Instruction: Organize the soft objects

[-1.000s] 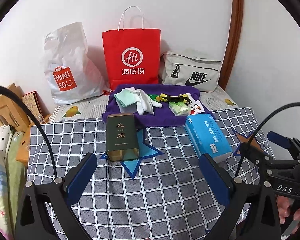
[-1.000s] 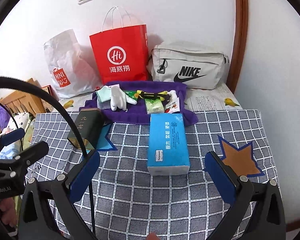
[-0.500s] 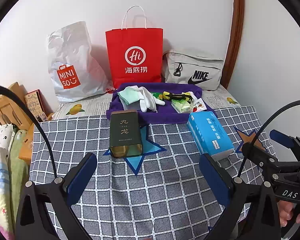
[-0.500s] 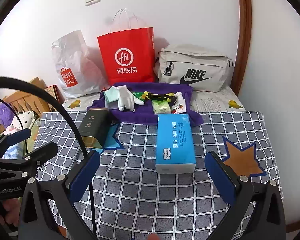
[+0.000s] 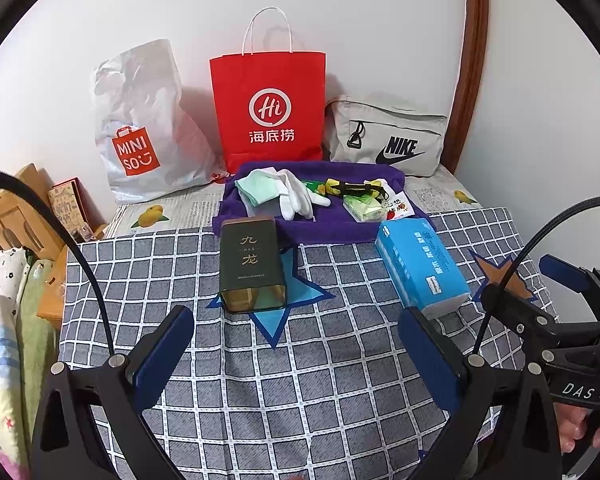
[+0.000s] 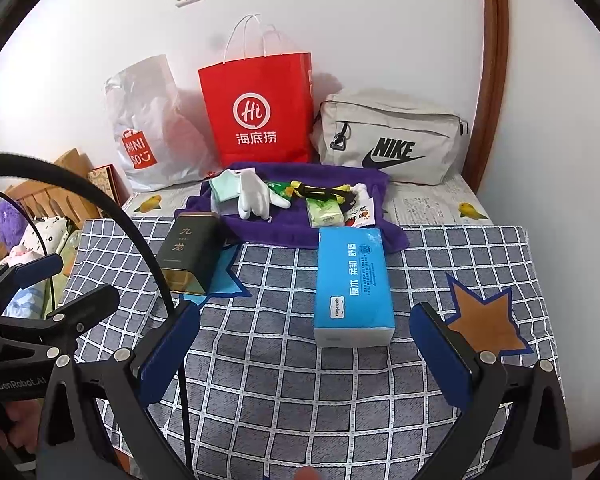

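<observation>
Left wrist view: left gripper (image 5: 294, 354) and right gripper (image 6: 306, 350) both spread, empty, above checked cloth (image 5: 260, 380); gloves (image 5: 296, 194), tissue packets (image 5: 362, 208) heaped on purple towel (image 5: 328, 228); blue tissue pack (image 6: 352, 284) apart; sorted or unsorted unclear

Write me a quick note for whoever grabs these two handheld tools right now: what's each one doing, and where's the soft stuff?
Left gripper: open, holding nothing, above the checked cloth.
Right gripper: open, holding nothing, facing the blue tissue pack.
Gloves, green cloth and small packets lie on the purple towel by the bags.
The dark tin lies on the blue star.
The scene fits sorting either ahead or finished; I can't tell which.
</observation>
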The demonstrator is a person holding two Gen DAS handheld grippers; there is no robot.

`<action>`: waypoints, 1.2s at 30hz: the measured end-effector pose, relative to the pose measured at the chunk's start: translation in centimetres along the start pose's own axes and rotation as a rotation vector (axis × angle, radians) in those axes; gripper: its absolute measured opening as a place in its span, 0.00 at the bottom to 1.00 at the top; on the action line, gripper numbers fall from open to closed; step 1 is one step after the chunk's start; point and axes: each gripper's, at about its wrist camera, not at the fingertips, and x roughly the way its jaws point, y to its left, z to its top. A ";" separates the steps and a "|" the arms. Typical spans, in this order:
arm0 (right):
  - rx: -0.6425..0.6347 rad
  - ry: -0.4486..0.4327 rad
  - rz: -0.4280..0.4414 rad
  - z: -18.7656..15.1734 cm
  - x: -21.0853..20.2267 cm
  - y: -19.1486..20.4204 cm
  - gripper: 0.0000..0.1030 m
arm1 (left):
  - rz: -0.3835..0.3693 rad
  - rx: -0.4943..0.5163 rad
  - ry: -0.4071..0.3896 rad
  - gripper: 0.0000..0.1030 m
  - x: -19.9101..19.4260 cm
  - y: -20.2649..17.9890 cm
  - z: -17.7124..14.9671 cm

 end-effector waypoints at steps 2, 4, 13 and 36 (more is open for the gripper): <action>0.004 -0.001 0.001 0.0 0.0 0.0 1.00 | 0.004 0.000 0.000 1.00 0.0 0.0 0.0; 0.004 -0.003 -0.001 0.0 -0.1 0.0 1.00 | 0.003 0.000 0.001 1.00 0.0 -0.1 0.0; 0.006 -0.008 -0.005 0.1 -0.3 -0.1 1.00 | -0.002 0.000 0.003 1.00 0.0 0.0 -0.1; 0.003 -0.013 -0.006 0.3 -0.4 -0.1 1.00 | -0.005 0.008 0.009 1.00 0.0 0.2 0.0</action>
